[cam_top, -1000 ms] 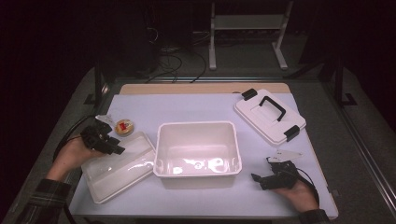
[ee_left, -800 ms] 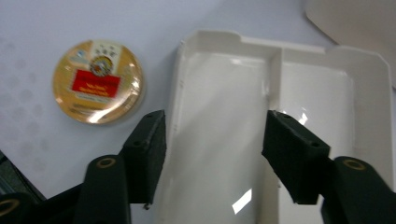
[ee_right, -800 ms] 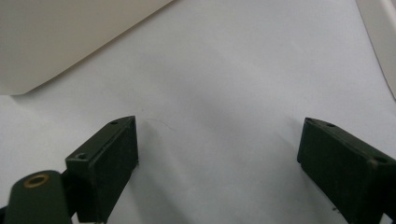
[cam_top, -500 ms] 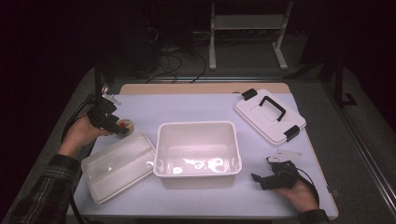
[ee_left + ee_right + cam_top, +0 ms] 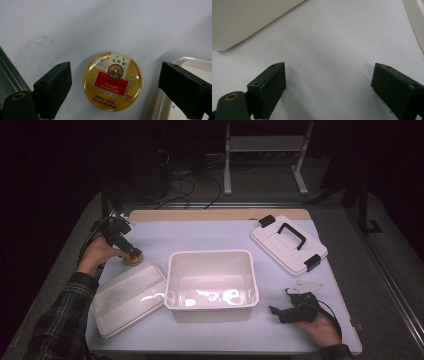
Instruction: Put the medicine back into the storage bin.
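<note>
Directly below the left gripper (image 5: pixel 113 85), centred between its 2 wide-open black jaws, lies the small round gold tin with a red label (image 5: pixel 113 81), flat on the pale lilac table surface (image 5: pixel 100 27); neither jaw touches it, and nothing is held. Just beyond the jaw on the view's right sits the rim of the shallow white plastic tray (image 5: pixel 185 61). The likely trouble is there: if the jaws descend as they stand, that jaw could strike or ride up on the tray rim. The tin looks low and smooth-sided, so a grip taken too high might slip off and skid it away. The right gripper (image 5: pixel 328 82) is also spread wide and empty, over bare table beside the deep white plastic tub (image 5: pixel 249 17).
</note>
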Available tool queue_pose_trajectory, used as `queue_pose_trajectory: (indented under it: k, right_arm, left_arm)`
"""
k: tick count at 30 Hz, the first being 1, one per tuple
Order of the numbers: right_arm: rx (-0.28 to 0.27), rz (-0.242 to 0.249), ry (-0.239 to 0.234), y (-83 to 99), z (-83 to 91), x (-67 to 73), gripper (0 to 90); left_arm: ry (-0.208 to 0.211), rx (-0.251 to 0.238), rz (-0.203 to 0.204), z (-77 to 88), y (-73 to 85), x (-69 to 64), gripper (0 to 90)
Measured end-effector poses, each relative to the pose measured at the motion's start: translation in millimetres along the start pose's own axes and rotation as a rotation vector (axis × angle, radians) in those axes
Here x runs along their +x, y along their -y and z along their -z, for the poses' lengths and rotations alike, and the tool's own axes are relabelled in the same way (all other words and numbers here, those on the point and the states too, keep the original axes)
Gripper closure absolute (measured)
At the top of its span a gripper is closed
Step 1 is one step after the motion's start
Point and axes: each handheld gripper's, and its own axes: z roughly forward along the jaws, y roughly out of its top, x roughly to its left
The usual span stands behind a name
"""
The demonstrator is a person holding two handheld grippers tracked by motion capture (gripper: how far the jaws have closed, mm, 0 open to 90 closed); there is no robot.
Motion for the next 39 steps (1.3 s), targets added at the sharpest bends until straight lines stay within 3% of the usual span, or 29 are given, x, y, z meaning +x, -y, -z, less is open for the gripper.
queue_pose_trajectory:
  k: [5,16,21,29,35,37,39]
  right_arm:
    - [0.000,-0.001,0.000,0.0,0.0,0.0,11.5]
    - [0.000,0.000,-0.001,0.0,0.0,-0.1,11.5]
    - [0.000,0.000,-0.001,0.0,0.0,-0.1,11.5]
    - [0.000,-0.001,0.000,0.0,0.0,0.0,11.5]
    - [0.000,0.000,0.000,0.0,0.0,-0.1,11.5]
    - [0.000,0.000,0.000,0.0,0.0,0.0,11.5]
    - [0.000,0.000,0.000,0.0,0.0,0.0,11.5]
  left_arm:
    - [0.005,0.054,0.012,-15.2,0.3,4.9,9.0]
    - [0.020,0.122,0.027,-40.0,3.8,5.4,9.3]
    - [0.004,0.124,0.004,-37.1,3.2,1.7,19.2]
    - [0.007,0.140,0.014,-35.6,2.2,1.6,19.8]
    - [0.040,0.088,0.021,-21.8,1.3,0.4,19.8]
    - [0.068,0.070,0.016,-11.0,-0.8,-2.0,19.8]
    - [0.066,0.066,0.011,-6.9,-1.9,-3.6,19.8]
